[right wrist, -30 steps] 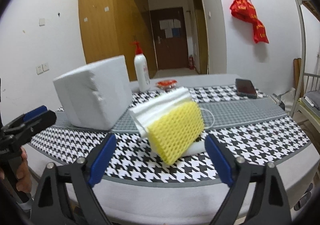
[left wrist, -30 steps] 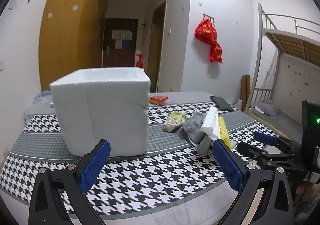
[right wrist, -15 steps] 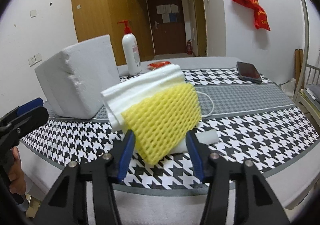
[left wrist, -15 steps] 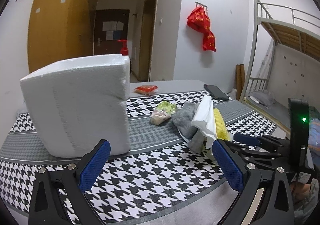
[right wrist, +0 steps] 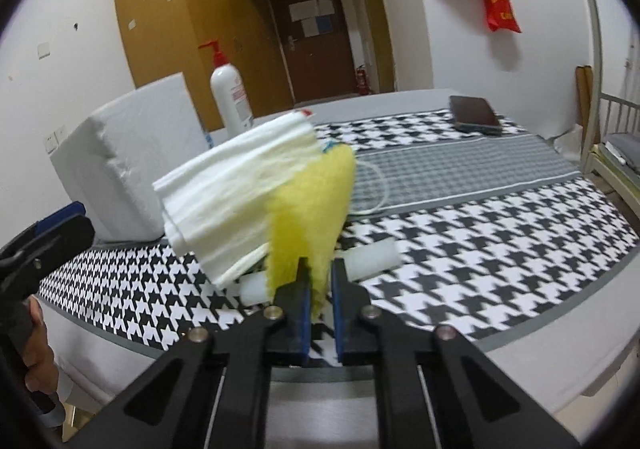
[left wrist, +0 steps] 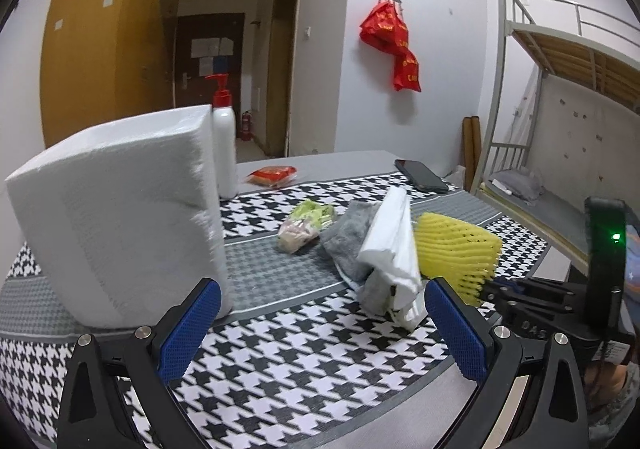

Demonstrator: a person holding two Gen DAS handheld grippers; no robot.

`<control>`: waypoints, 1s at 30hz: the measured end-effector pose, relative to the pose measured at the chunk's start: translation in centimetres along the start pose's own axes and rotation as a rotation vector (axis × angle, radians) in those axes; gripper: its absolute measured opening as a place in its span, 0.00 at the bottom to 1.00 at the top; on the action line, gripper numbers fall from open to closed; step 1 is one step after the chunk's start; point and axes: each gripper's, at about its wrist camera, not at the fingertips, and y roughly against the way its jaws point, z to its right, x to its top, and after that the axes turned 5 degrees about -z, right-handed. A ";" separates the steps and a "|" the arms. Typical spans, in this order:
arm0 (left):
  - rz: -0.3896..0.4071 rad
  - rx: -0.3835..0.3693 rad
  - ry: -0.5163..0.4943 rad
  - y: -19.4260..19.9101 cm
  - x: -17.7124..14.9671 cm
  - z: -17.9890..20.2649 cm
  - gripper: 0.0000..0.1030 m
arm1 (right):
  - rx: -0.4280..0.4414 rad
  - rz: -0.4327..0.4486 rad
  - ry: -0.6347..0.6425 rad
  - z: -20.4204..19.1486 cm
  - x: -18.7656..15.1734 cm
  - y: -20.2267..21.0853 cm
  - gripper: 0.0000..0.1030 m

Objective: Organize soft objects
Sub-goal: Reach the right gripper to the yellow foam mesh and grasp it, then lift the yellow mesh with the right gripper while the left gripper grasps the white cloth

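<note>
Right tongs (right wrist: 319, 273) clenched on yellow foam net (right wrist: 310, 205); left tongs (left wrist: 320, 323) released; no legible writing.

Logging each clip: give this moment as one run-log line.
right gripper: just closed, pinching yellow foam net | left gripper: open, empty | white foam sheets: against net | foam box: on table

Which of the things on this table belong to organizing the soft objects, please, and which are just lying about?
Part of the job:
- yellow foam net, pinched in the right gripper
- white foam sheets
- grey cloth
- white foam box, apparently the container
- left gripper, jaws open

Lying about:
- pump bottle
- phone
- red packet
</note>
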 end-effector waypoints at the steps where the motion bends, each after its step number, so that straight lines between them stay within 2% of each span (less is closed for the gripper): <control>1: 0.000 -0.005 -0.003 -0.1 0.2 0.2 0.99 | -0.005 0.007 -0.005 0.3 0.0 0.4 0.11; 13: -0.033 -0.077 -0.061 -3.0 2.2 2.8 0.99 | -0.052 0.052 -0.049 2.9 -0.8 3.2 0.11; 20: -0.063 -0.079 -0.085 -5.2 2.7 3.2 0.99 | -0.061 0.046 -0.070 4.0 -1.3 3.2 0.11; 22: -0.075 -0.072 -0.090 -5.8 2.8 3.5 0.94 | -0.062 0.047 -0.073 4.2 -1.5 3.2 0.11; 25: -0.099 -0.081 -0.095 -6.3 2.6 3.6 0.84 | -0.064 0.044 -0.078 4.5 -1.5 3.1 0.11; 27: -0.120 -0.084 -0.094 -6.7 2.4 3.7 0.68 | -0.063 0.038 -0.080 4.7 -1.6 2.9 0.11; 28: -0.128 -0.087 -0.094 -7.0 2.5 3.9 0.64 | -0.064 0.036 -0.080 4.7 -1.6 2.8 0.11; 30: -0.130 -0.082 -0.095 -7.1 2.3 4.0 0.38 | -0.065 0.034 -0.080 4.8 -1.7 2.8 0.11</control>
